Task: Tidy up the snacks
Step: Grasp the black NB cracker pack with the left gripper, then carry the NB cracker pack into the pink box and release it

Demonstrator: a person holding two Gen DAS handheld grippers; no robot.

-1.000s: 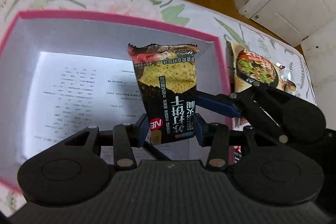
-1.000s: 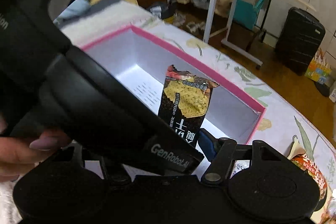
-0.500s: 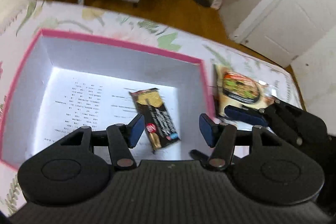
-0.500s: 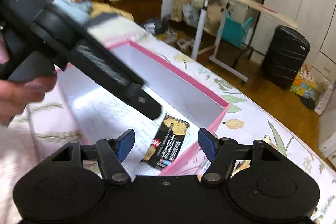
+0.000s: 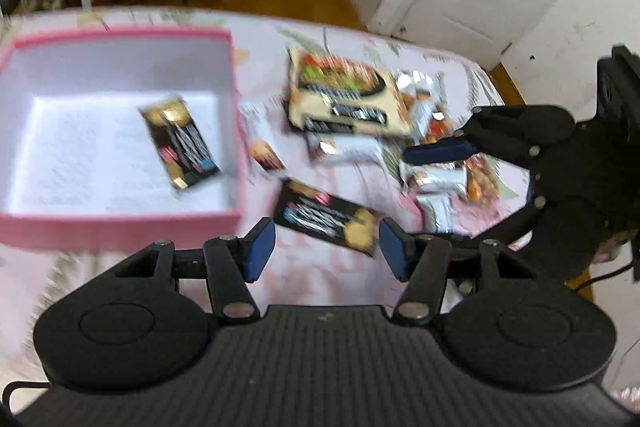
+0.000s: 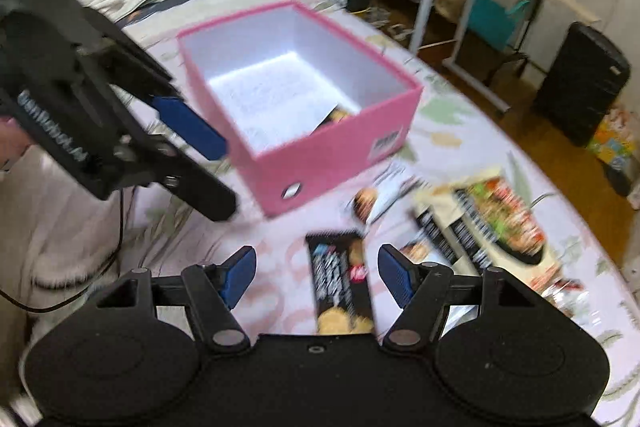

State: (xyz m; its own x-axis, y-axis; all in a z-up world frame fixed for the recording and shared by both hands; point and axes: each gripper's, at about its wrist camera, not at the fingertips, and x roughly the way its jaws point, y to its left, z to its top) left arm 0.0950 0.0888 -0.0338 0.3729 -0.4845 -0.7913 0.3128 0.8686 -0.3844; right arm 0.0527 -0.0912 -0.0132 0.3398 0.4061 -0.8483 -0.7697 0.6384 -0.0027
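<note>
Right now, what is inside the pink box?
One black cracker packet lies flat on printed paper lining the pink box. From the right wrist view, the near wall hides most of it.

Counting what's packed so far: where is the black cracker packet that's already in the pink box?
In the left wrist view, the black cracker packet lies flat on the pink box floor, near its right wall.

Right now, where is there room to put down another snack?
Most of the pink box floor is bare; one black packet lies near its right wall. The cloth between the box and the black packet outside is free too. Right of that, the snack pile is crowded.
</note>
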